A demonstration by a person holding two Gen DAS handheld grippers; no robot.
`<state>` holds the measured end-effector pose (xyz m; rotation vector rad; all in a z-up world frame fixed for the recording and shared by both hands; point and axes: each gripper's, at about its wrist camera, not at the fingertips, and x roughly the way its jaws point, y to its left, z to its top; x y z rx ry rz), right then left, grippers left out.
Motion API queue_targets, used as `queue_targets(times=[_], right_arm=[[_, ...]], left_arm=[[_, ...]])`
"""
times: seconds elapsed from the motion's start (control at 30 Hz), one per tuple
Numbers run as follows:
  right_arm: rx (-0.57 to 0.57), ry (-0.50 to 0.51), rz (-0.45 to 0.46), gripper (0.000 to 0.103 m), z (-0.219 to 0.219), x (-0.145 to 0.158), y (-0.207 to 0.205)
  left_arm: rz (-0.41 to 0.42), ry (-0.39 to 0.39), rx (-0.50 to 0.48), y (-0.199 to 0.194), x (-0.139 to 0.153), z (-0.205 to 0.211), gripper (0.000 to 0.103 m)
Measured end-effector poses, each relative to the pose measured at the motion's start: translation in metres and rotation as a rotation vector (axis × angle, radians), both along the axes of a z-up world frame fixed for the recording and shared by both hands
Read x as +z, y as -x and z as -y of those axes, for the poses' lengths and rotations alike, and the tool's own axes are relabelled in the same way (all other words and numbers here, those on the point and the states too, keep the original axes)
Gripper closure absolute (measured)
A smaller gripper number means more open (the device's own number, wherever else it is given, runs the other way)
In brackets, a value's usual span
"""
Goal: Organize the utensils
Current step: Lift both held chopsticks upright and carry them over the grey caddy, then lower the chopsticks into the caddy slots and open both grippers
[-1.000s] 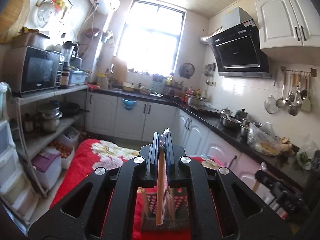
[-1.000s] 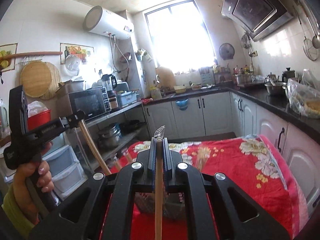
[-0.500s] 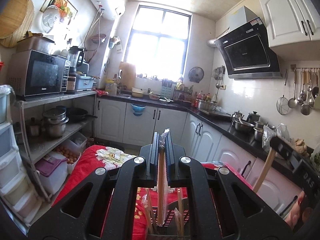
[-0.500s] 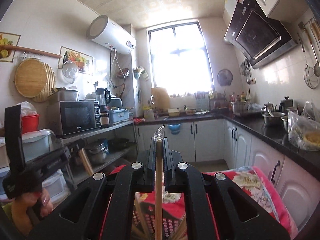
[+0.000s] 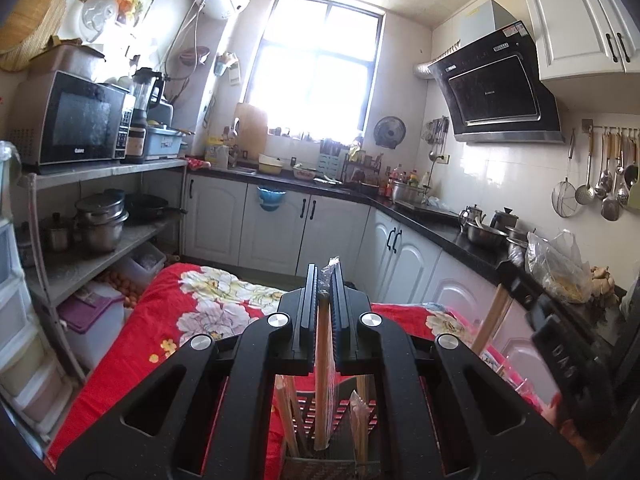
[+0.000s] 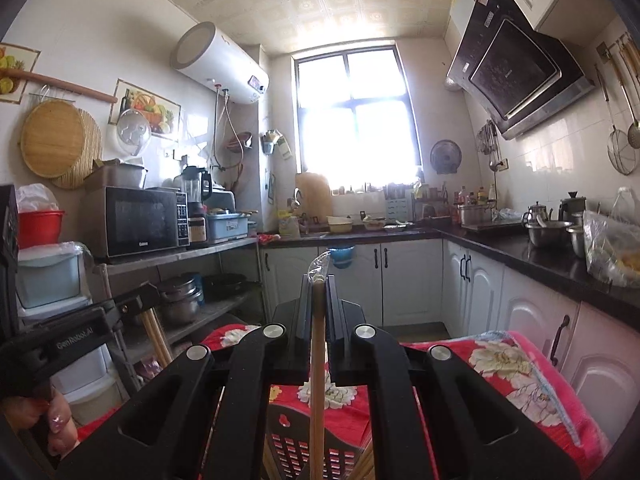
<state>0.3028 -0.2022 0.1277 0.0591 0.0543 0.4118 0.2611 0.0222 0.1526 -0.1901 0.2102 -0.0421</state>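
Both pinch wrapped chopsticks, long axis upright. Left hand-held gripper (image 5: 324, 304) with its pair (image 5: 322, 380) sits directly over the slotted holder (image 5: 320, 464); right hand-held gripper (image 6: 319, 300) likewise above it.

Left gripper (image 5: 325, 280) clamped on wrapped chopsticks (image 5: 322, 368), lower ends inside perforated holder (image 5: 320, 456) at 6 o'clock. Right gripper (image 5: 516, 280) at 4 o'clock, gripping another pair (image 5: 490, 320). Red floral cloth (image 5: 168, 320) beneath.
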Motion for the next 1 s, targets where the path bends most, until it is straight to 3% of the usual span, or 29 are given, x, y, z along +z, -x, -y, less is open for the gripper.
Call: queue_targets(times=[0.4,0.87,1.0], right_arm=[[0.017,0.021,-0.077,0.097,-0.015,-0.043,-0.008],[0.036,0.067,-0.215,0.096,-0.010,-0.053,0.007],[0.034,0.082,-0.249,0.087,-0.007,-0.056,0.011]], left_arm=[[-0.068,0.019,-0.042,-0.008,-0.030,0.002,0.100],[-0.149,0.028,-0.086,0.002,-0.049,0.000,0.100],[-0.171,0.032,-0.099,0.009,-0.050,0.001,0.100]])
